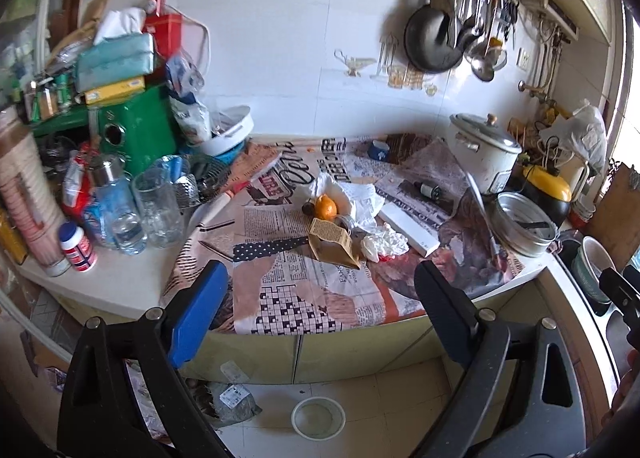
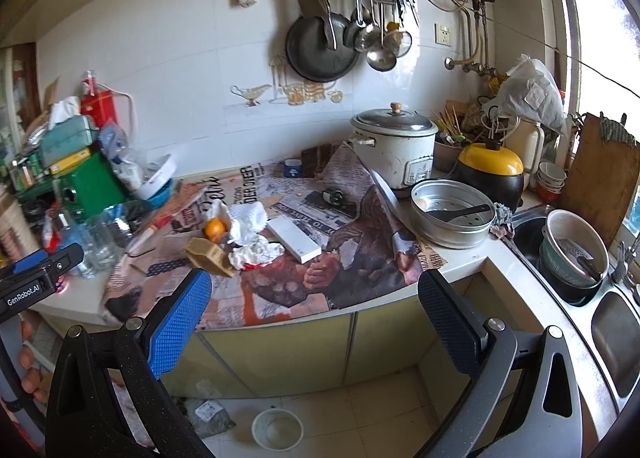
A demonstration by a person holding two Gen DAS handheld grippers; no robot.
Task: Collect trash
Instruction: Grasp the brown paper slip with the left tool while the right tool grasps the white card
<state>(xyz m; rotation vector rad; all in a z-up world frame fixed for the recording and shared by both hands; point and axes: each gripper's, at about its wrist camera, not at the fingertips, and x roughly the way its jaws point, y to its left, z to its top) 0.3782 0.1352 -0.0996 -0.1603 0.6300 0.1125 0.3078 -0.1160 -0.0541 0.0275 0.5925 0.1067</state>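
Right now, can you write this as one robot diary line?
left gripper open, empty | right gripper open, empty | crumpled paper, orange on counter

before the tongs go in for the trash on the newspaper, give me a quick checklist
1. Left tongs open and empty: ok.
2. Right tongs open and empty: ok.
3. Trash in view: ok. The crumpled white paper and the brown paper packet lie on the newspaper in the middle of the counter.
4. Tongs close enough to grasp: not ok. Both hang short of the counter edge, above the floor.
5. Non-trash near the targets: not ok. An orange and a white flat box sit right beside the papers.
6. Bin for the trash: cannot tell. Only a white bowl shows on the floor.
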